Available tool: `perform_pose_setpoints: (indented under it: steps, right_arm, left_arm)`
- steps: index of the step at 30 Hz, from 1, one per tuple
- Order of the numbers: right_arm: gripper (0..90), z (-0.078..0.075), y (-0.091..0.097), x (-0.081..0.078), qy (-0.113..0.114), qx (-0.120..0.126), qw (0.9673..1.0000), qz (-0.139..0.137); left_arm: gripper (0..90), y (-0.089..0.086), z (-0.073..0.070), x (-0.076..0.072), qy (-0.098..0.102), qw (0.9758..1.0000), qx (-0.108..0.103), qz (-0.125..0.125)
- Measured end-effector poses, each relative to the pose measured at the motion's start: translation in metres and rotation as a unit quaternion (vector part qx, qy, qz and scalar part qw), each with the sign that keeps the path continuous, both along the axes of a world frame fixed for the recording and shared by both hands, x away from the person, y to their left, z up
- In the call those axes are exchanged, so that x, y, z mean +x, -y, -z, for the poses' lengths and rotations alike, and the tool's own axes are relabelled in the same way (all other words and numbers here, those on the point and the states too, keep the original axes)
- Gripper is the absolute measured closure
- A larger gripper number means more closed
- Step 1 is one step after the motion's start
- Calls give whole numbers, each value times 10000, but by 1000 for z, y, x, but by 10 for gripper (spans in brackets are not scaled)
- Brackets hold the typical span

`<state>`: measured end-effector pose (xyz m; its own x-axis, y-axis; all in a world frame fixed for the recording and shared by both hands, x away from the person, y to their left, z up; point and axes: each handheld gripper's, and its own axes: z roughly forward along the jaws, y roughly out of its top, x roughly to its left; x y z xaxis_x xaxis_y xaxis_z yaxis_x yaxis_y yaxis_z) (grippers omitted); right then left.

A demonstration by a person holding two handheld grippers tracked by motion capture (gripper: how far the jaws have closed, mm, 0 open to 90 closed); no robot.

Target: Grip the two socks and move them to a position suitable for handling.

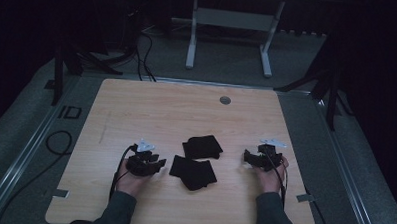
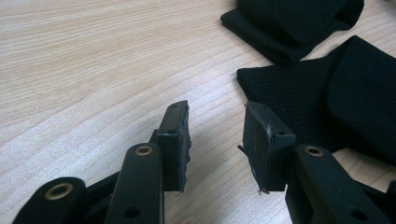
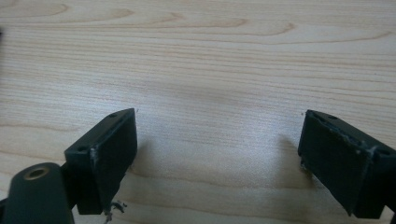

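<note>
Two folded pieces of black knit fabric lie at the middle of the wooden table (image 1: 161, 105): one farther off (image 1: 203, 146), one nearer (image 1: 193, 172). My left gripper (image 1: 157, 163) rests on the table just left of the nearer piece, and its jaws are open and empty. In the left gripper view the gripper (image 2: 217, 121) points at the corner of the nearer piece (image 2: 299, 93), with the farther piece (image 2: 289, 23) beyond it. My right gripper (image 1: 248, 157) sits to the right of both pieces, open. The right gripper view shows bare wood between the wide-spread jaws of that gripper (image 3: 218, 126).
A round grey grommet (image 1: 225, 100) sits near the table's far edge. Tape strips mark the near corners (image 1: 59, 192) (image 1: 304, 198). A white desk frame (image 1: 229, 23) stands behind the table, and cables (image 1: 60, 142) lie on the floor at left.
</note>
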<state>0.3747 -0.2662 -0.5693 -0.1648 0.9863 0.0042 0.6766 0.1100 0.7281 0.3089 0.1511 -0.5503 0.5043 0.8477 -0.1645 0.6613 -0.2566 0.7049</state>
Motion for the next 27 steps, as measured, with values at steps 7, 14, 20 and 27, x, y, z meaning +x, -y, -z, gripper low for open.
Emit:
perform_pose_setpoints:
  steps: [7,14,20,27]
  right_arm:
    - [138,0,-1,-3,7,-9,10000,-50]
    - [243,-6,-3,-8,-178,-42,9997,-180]
    - [400,-11,-6,-15,-320,-53,9987,-390]
    - [501,-18,-13,-22,-297,-202,9966,-736]
  left_arm:
    - [606,0,-1,0,6,10000,17,6]
    - [601,0,-1,0,5,10000,24,14]
    - [600,0,-2,-1,10,10000,17,17]
    - [599,0,-2,-1,14,10000,27,44]
